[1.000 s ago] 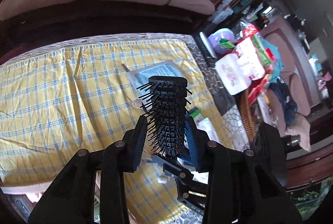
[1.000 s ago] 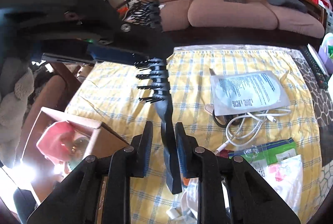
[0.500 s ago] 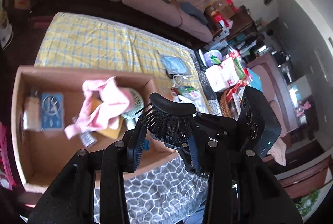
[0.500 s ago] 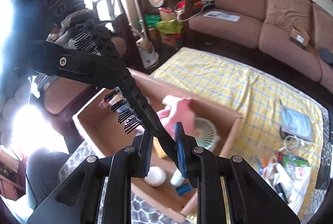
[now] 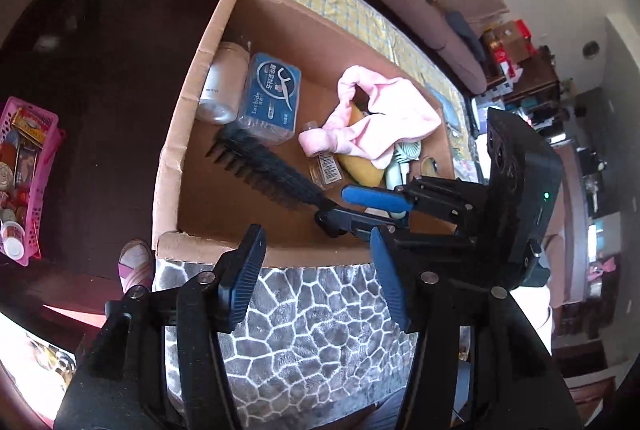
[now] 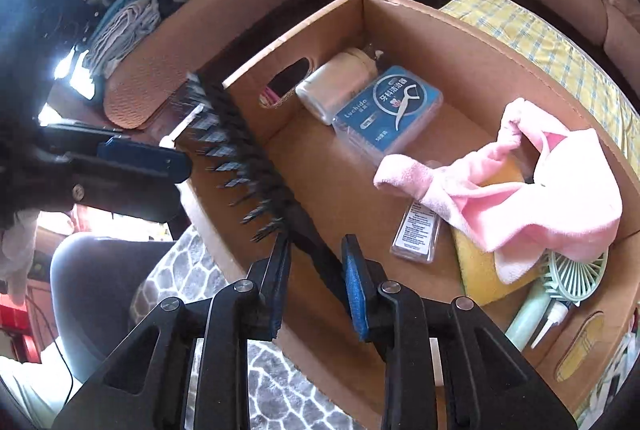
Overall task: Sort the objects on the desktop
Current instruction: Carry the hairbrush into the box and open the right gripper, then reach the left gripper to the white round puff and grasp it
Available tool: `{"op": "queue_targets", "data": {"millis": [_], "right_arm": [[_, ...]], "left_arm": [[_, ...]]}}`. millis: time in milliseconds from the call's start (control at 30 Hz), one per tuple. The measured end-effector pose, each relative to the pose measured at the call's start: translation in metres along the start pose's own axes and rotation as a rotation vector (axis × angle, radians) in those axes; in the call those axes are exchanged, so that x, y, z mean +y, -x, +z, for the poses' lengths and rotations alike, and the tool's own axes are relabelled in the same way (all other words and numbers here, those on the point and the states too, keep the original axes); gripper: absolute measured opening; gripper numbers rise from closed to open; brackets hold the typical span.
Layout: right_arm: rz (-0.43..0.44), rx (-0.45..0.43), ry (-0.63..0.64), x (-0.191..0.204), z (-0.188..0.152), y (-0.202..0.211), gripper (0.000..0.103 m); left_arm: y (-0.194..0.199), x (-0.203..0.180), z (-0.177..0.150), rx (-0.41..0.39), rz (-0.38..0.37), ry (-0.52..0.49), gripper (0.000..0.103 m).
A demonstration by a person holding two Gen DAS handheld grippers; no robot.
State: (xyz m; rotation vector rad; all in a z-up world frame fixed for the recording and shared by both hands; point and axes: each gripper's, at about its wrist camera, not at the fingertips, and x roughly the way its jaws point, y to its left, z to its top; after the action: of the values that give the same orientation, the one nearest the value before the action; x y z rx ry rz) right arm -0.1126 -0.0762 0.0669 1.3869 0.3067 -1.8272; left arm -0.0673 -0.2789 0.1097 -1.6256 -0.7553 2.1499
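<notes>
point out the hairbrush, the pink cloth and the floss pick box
hairbrush [image 5: 264,166], left wrist view, on its bristled head
pink cloth [image 6: 520,190], right wrist view, on its middle folds
floss pick box [image 6: 390,110], right wrist view, on its blue lid

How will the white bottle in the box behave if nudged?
Likely rolls: the white bottle lies on its side on the cardboard box floor. The blue floss case touching one side should block it that way. Smooth round wall, so probably slippery in a pinch.
</notes>
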Motion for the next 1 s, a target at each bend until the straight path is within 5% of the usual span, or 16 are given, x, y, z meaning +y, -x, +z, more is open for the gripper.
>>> {"op": "queue_targets", "data": {"millis": [333,500,733,1000], "right_arm": [[-0.025,-0.181,-0.120,-0.012,-0.007,0.062,0.050],[-0.081,-0.287,-0.156,-0.011,-0.033,0.099,0.080],[-0.147,-0.410,-0.282,-0.040,-0.102,0.150,0.082],[-0.297,-0.524,-0.473,-0.102,-0.219,0.228,0.087]], "left_arm": [[0.012,-0.029,0.015,-0.052,0.023,-0.094,0.061],[-0.002,-0.059,0.005,-0.065,-0.022,-0.166,0.095],[-0.036,-0.120,-0.023,-0.035,-0.066,-0.285,0.103],[-0.093,-0.211,-0.059,0.017,-0.092,-0.457,0.103]]}}
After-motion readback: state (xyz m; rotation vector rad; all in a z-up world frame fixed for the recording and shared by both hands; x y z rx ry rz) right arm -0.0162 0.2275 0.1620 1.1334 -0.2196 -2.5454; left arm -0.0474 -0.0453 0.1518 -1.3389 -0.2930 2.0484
